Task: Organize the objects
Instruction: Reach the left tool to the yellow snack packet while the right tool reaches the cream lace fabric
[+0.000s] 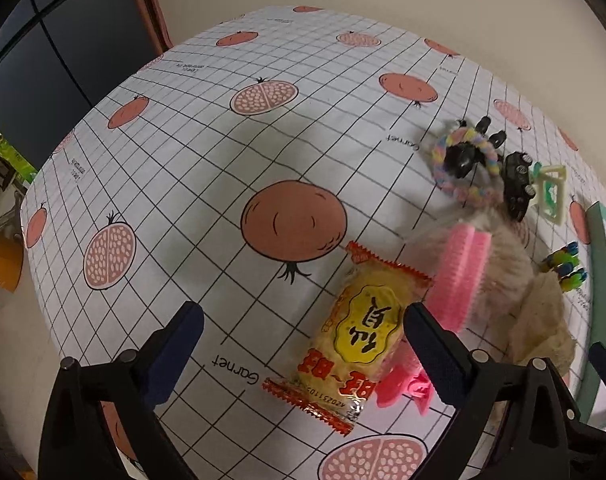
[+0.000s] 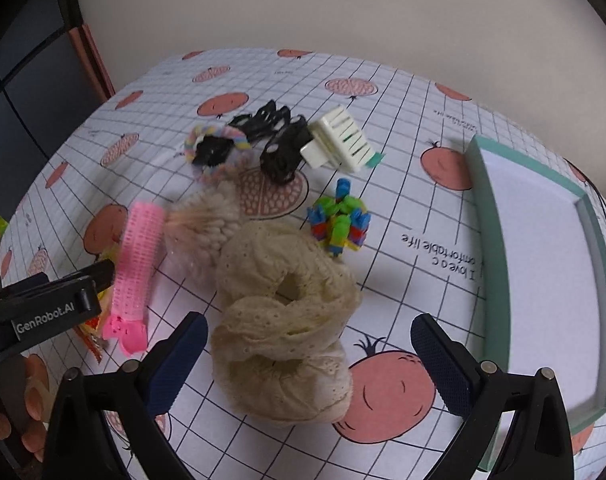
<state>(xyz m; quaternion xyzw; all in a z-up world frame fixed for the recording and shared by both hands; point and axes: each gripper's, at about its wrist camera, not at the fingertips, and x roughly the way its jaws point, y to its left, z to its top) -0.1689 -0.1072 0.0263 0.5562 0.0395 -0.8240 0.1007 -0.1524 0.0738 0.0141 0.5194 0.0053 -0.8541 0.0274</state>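
Matt printed cloth covers the counter. Snack packet: glossy crinkled plastic film. Cream scrunchie: soft eyelet lace fabric. Pink hair roller: bristly ribbed plastic. Black hair claws: glossy plastic. Teal tray: smooth, matt.

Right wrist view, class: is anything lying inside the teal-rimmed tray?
No. The teal-rimmed tray shows only its bare pale floor, while the cream scrunchie and the other hair items lie on the tablecloth beside it.
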